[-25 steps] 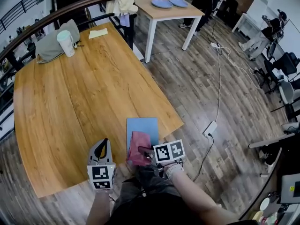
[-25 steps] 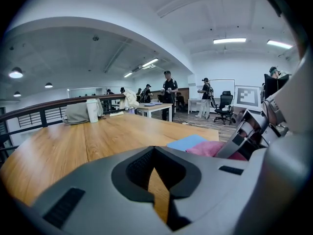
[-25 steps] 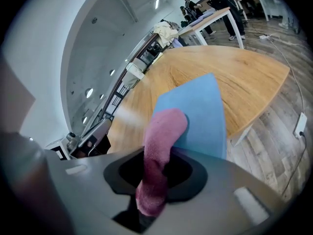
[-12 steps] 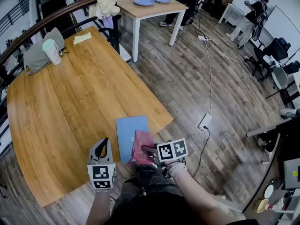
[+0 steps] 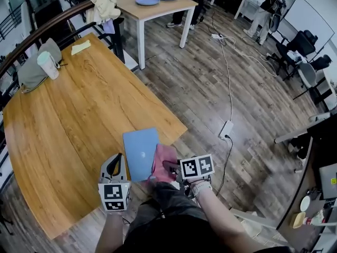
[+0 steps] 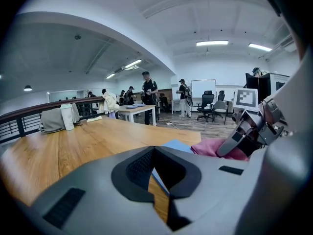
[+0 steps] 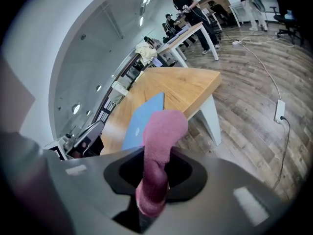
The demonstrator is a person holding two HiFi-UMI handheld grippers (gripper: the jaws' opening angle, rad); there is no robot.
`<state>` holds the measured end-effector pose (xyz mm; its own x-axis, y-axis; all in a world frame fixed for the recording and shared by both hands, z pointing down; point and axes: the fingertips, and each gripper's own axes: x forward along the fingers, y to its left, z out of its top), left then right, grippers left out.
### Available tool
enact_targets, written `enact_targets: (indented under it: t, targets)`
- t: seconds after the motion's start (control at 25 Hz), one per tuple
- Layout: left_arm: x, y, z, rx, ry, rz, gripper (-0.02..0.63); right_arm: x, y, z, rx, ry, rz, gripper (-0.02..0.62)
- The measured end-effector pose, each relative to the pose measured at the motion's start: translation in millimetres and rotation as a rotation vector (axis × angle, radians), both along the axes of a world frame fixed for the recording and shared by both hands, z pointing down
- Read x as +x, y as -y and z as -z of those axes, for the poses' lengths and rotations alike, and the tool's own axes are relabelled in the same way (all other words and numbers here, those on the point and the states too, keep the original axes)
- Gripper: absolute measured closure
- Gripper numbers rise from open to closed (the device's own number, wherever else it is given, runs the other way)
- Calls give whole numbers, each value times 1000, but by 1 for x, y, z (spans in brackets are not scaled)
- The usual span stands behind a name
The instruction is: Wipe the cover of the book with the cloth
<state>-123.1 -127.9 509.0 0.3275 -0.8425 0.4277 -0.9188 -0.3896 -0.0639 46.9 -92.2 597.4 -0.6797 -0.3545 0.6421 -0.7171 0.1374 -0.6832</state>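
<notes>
A light blue book lies flat near the front corner of the wooden table. A pink cloth rests on the book's right edge, and my right gripper is shut on it. In the right gripper view the cloth bulges out from between the jaws over the book. My left gripper is shut and empty, just left of the book's near corner. In the left gripper view, the book, the cloth and the right gripper show beyond its closed jaws.
A white cup, a grey bag and a yellow note sit at the table's far end. A second table holds blue plates. A power strip and cable lie on the floor. Several people stand at the back.
My right gripper has dragged the pink cloth across the cover from its middle to its right edge. The left gripper now stands closer to the book's left side.
</notes>
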Motion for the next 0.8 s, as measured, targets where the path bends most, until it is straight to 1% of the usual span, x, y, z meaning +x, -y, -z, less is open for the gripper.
enact_targets:
  t: [0.32, 0.48, 0.68, 0.8]
  targets:
    - [13, 3, 2, 10, 1, -47, 609, 20, -8, -8, -7, -29, -62, 499]
    - [12, 0, 1, 12, 4, -55, 609, 26, -11, -10, -1, -45, -83, 499]
    - [6, -4, -3, 12, 5, -61, 609, 33, -15, -14, 22, -117, -89, 499]
    - [5, -9, 0, 15, 6, -62, 609, 43, -19, -12, 36, -147, -111, 499]
